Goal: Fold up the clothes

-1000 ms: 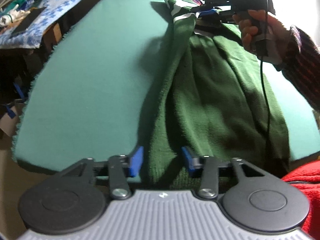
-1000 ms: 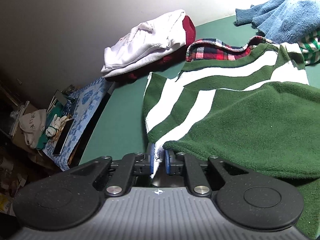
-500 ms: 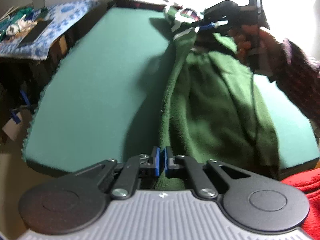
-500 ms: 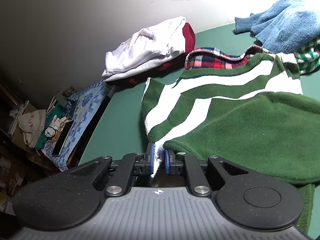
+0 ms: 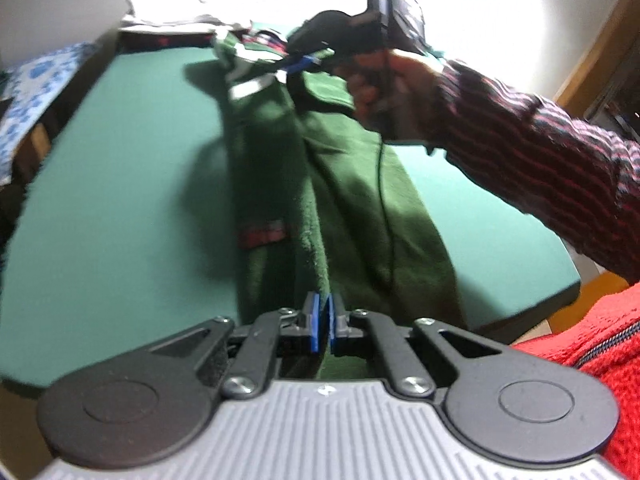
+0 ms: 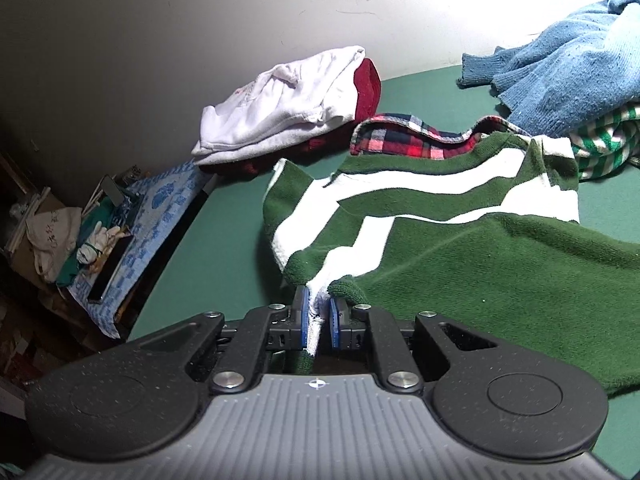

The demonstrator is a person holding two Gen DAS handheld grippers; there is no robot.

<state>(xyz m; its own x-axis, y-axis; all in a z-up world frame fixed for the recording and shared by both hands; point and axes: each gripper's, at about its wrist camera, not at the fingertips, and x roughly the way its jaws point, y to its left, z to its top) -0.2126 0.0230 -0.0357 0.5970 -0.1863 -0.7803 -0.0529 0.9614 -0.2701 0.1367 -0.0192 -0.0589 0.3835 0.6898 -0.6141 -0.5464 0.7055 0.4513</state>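
The green sweater [image 5: 352, 200] is pinched at both ends and lies stretched over the green table [image 5: 120, 160]. The left tongs [image 5: 321, 326] squeeze its plain green edge. The right tongs [image 6: 319, 322] squeeze its white striped edge. Near the wall sit a white folded pile [image 6: 288, 100] and a blue sweater [image 6: 560, 68].

L gripper [image 5: 322, 326] & R gripper [image 6: 319, 322] fingers both clamped, seemingly raised
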